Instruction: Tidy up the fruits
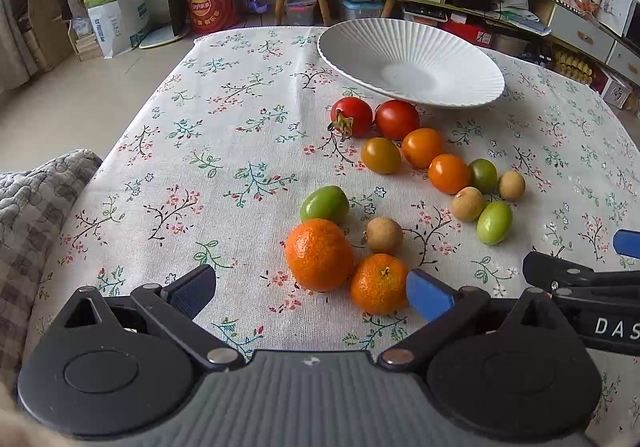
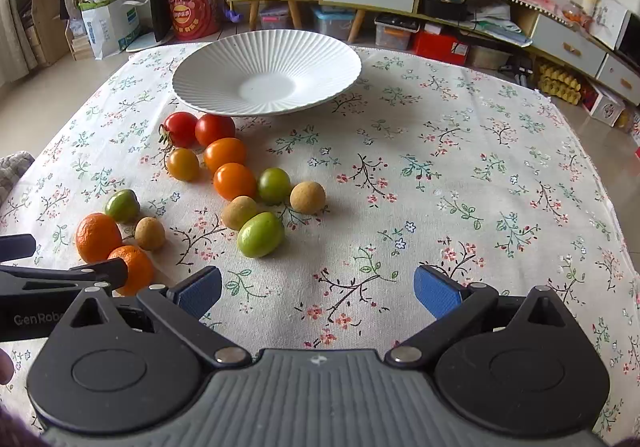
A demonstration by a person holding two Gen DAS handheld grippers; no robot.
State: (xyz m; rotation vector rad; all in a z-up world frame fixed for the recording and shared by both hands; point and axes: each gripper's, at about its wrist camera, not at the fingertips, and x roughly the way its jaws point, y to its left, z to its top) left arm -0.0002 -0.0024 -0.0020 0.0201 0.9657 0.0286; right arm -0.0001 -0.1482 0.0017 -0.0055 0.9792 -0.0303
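Both grippers spread wide, empty: left gripper [image 1: 312, 289] hovers near the 2 mandarins [image 1: 319, 254], right gripper [image 2: 318, 289] over bare cloth [image 2: 460, 151]. Fruits loose just before the empty plate [image 2: 192, 81], likely their destination. Nothing moved yet.

The right gripper [image 2: 318, 293] hangs wide open over a floral tablecloth [image 2: 440, 175], with 2 tangerines [image 2: 98, 237], tomatoes [image 2: 215, 129] and an empty white plate [image 2: 267, 73] beyond.

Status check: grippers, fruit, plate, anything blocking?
Left gripper and right gripper open, empty. Fruit all loose on the cloth; plate empty. Path to plate unobstructed.
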